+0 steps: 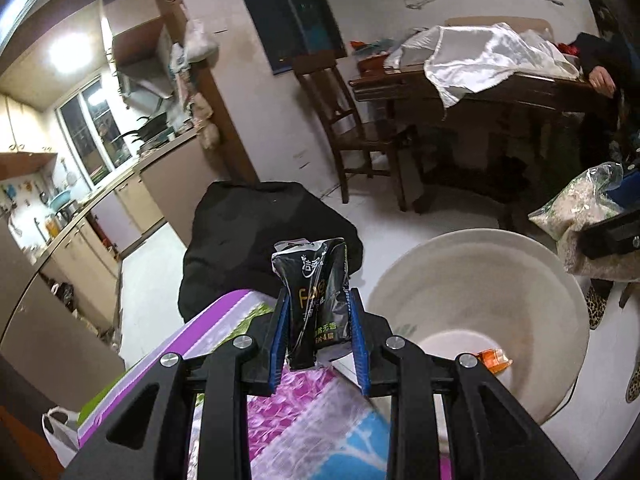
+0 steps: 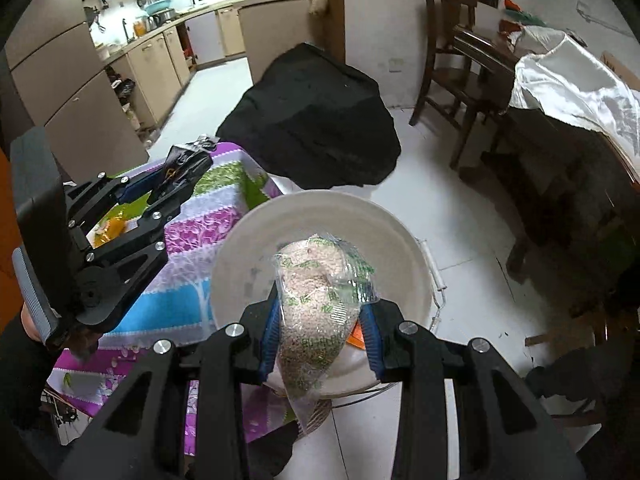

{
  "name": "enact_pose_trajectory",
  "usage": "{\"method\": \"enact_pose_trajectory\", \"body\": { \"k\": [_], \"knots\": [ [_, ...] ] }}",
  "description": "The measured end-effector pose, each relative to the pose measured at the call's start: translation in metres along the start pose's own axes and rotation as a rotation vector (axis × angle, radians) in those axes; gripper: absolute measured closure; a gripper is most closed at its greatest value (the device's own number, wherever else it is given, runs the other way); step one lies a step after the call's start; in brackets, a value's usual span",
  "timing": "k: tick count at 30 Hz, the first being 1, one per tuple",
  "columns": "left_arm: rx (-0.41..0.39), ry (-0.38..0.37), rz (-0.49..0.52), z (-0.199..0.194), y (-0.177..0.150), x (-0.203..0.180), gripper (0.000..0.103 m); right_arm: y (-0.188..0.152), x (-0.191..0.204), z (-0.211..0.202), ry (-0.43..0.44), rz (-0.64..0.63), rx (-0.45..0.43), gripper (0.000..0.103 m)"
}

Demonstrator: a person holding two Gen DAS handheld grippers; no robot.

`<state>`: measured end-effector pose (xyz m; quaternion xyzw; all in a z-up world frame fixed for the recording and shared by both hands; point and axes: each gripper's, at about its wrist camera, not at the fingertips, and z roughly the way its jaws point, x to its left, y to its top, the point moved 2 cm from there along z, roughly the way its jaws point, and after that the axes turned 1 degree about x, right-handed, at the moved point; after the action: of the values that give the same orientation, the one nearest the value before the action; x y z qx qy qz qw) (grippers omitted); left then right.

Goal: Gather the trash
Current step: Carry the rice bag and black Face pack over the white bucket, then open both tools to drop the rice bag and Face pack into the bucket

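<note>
Two grips: left hand-held gripper [image 1: 319,334] clamps a black packet [image 1: 314,300], right hand-held gripper [image 2: 318,334] seemingly squeezes a clear bag [image 2: 320,300].

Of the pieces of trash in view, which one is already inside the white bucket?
The small orange wrapper, lying loose on the floor of the white bucket. The black packet and the clear grain-filled bag are each clamped in tongs.

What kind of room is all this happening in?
Most likely a lived-in home, an open kitchen and dining area: kitchen counter with cabinets, wooden chair beside a dining table, and a white bucket for trash.
</note>
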<state>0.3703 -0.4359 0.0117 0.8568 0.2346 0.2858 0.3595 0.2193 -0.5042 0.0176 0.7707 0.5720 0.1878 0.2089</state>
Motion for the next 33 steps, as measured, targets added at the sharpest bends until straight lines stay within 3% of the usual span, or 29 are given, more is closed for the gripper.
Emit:
{"method": "enact_pose_trajectory", "body": {
  "k": [9, 16, 33],
  "knots": [
    [0.04, -0.112, 0.111, 0.038, 0.013, -0.034, 0.074, 0.004, -0.012, 0.012, -0.027, 0.029, 0.084, 0.069],
    [0.123, -0.27, 0.181, 0.064, 0.01, -0.045, 0.073, 0.006, -0.019, 0.021, -0.035, 0.035, 0.126, 0.069],
    [0.168, -0.289, 0.259, 0.093, -0.013, -0.064, 0.072, 0.006, -0.024, 0.048, -0.029, 0.012, 0.197, 0.069]
  ]
}}
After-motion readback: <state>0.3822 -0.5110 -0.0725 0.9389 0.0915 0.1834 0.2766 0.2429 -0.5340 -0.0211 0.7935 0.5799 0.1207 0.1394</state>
